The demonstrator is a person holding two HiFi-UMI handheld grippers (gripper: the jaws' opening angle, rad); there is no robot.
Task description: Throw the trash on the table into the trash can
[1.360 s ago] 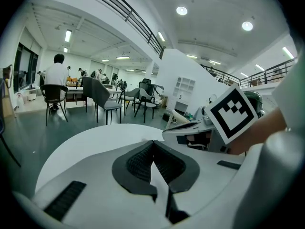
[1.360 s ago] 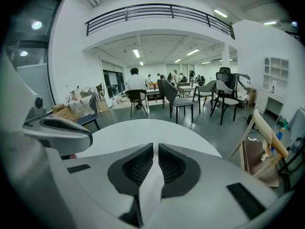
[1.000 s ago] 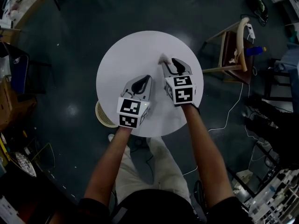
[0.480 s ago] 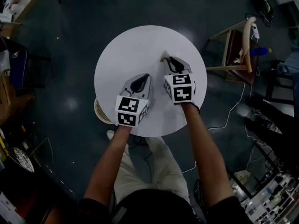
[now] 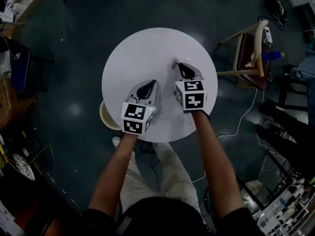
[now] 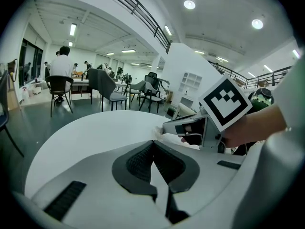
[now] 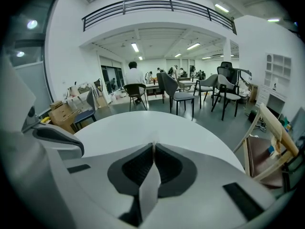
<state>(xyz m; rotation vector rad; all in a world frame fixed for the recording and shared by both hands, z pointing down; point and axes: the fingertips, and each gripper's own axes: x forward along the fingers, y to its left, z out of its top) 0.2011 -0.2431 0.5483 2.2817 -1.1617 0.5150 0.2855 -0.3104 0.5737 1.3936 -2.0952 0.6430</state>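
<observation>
Round white tabletop [image 5: 147,45] lies under both claws: the right claw [image 5: 178,65] has just been closing and pinches a small white paper scrap [image 6: 157,132] right of the tabletop's middle; the left claw [image 5: 149,84] is pressed together, empty.

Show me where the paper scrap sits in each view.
Head view: paper scrap above centre, at the right gripper's tip.
Left gripper view: mid-frame, at that gripper's tip.
Right gripper view: thin sliver between jaws that have just closed on it.
Shared landmark: the round white table.
</observation>
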